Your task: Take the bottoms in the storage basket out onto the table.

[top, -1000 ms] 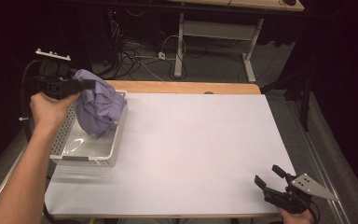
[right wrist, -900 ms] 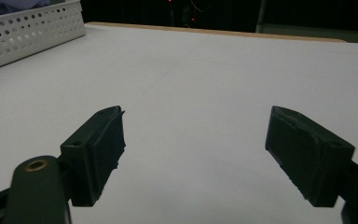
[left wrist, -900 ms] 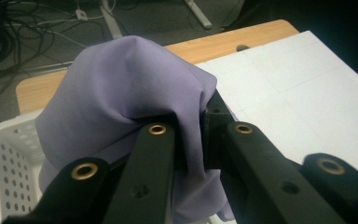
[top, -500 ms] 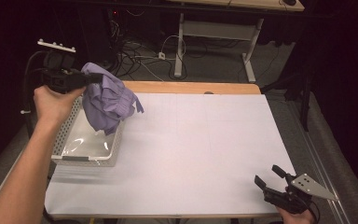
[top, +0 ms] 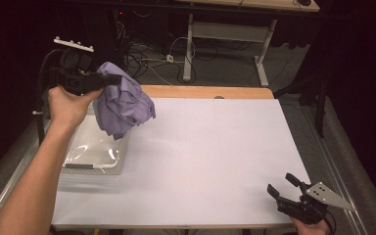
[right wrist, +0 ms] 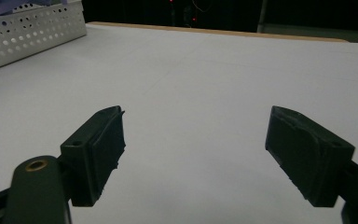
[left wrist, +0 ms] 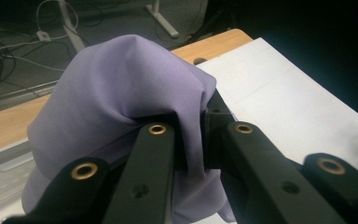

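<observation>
1. In the upper left of the high view, I am holding the left gripper (top: 108, 81) up in the air, its black jaws pinching a crumpled lilac cloth (top: 122, 105).
2. The cloth is hanging in loose folds from the jaws, bunched above the far end of a white perforated plastic basket (top: 94, 159) sitting at the left edge of the frame.
3. In the left gripper view, the cloth (left wrist: 121, 112) is bulging up over the two jaws, a fold of it squeezed between them at centre frame.
4. A white sheet-covered table (top: 215, 161) is taking up the middle of the high view, with a strip of bare wood showing along its far edge.
5. In the lower right of the high view, I am resting the right gripper (top: 280, 187) near the table's near corner, well apart from the cloth.
6. In the right gripper view, that gripper (right wrist: 193, 156) is standing with its jaws spread wide and nothing between them, just over the white surface; the basket (right wrist: 32, 32) is showing in the upper left.
</observation>
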`<act>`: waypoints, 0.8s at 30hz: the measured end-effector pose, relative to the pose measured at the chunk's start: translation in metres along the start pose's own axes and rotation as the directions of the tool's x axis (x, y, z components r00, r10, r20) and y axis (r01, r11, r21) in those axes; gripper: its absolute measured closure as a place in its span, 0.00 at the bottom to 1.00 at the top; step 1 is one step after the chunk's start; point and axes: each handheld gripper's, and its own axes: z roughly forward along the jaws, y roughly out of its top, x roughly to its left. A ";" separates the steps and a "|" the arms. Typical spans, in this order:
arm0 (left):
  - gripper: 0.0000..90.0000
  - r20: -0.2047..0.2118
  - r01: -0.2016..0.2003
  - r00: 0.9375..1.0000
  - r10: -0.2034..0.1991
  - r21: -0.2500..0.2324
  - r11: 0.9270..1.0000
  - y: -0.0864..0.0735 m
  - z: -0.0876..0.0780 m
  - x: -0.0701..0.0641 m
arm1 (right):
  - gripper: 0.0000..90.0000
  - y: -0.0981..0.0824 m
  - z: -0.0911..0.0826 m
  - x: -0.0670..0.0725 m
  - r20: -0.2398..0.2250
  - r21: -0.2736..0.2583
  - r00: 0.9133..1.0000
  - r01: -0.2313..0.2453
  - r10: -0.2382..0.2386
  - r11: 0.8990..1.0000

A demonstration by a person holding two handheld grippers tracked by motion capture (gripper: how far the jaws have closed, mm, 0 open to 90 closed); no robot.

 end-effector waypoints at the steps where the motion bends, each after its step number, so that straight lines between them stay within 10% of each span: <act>1: 0.92 0.005 -0.003 1.000 0.003 0.000 1.000 0.001 0.001 -0.002 | 0.23 0.000 0.000 0.000 0.000 0.000 1.000 0.000 0.000 1.000; 24: 0.92 0.113 -0.087 0.990 0.084 0.022 0.996 0.021 0.041 -0.046 | 0.23 0.000 0.000 0.000 -0.004 0.001 1.000 0.000 0.000 1.000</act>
